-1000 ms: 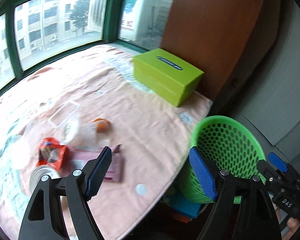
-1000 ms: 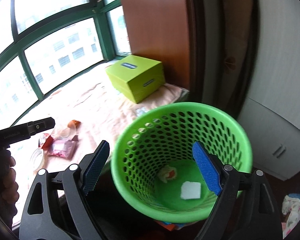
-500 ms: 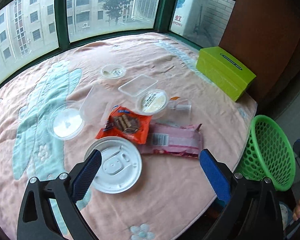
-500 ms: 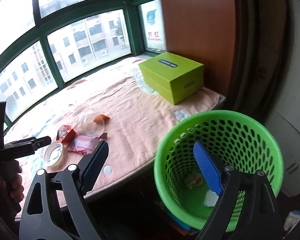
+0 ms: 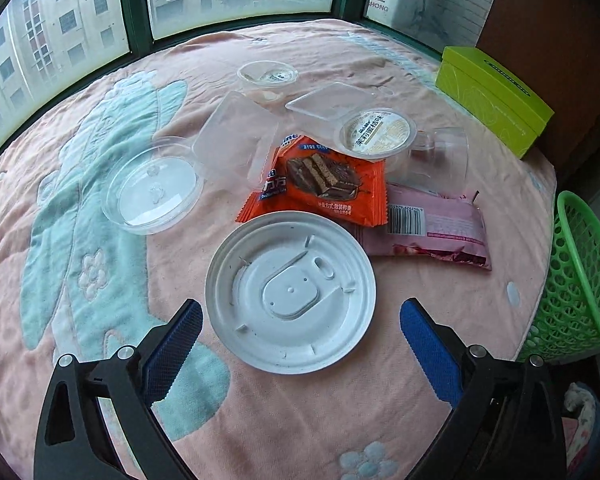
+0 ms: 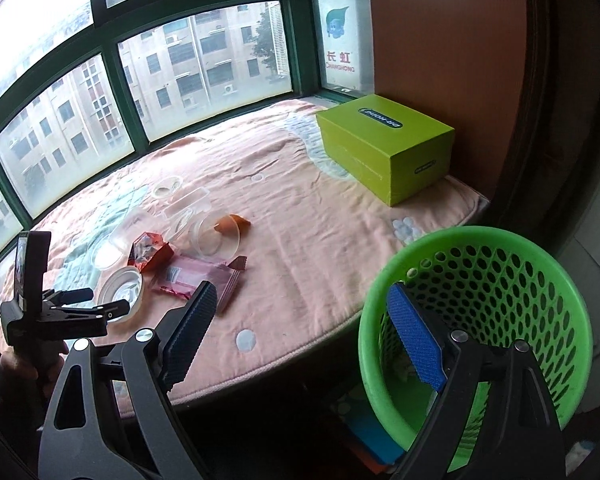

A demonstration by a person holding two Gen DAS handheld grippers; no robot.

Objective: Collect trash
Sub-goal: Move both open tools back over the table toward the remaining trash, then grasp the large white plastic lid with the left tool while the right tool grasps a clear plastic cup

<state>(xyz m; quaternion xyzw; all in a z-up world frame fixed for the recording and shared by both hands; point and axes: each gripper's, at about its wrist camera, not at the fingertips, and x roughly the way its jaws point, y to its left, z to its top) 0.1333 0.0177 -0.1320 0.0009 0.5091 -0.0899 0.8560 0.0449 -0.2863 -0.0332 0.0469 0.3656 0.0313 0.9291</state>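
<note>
My left gripper [image 5: 300, 354] is open and empty, just above the near side of a white round lid [image 5: 291, 291] on the pink blanket. Beyond the lid lie an orange snack wrapper [image 5: 320, 182], a pink wrapper [image 5: 428, 230], a sealed cup [image 5: 374, 133], a clear tumbler [image 5: 440, 158] on its side and several clear lids and trays [image 5: 154, 184]. The green mesh basket [image 5: 580, 276] stands off the right edge. My right gripper [image 6: 300, 340] is open and empty, above the basket's [image 6: 496, 284] left rim; the same trash [image 6: 192, 276] lies to its left.
A lime-green box [image 5: 494, 98] sits at the blanket's far right, by a brown panel; it also shows in the right wrist view [image 6: 388, 148]. Windows with green frames [image 6: 112, 76] close off the far side. The left hand-held gripper [image 6: 56, 312] shows at the left.
My left gripper has swung left from the basket and moved in low over the trash pile, up to the white lid. My right gripper has drawn back and left from over the basket.
</note>
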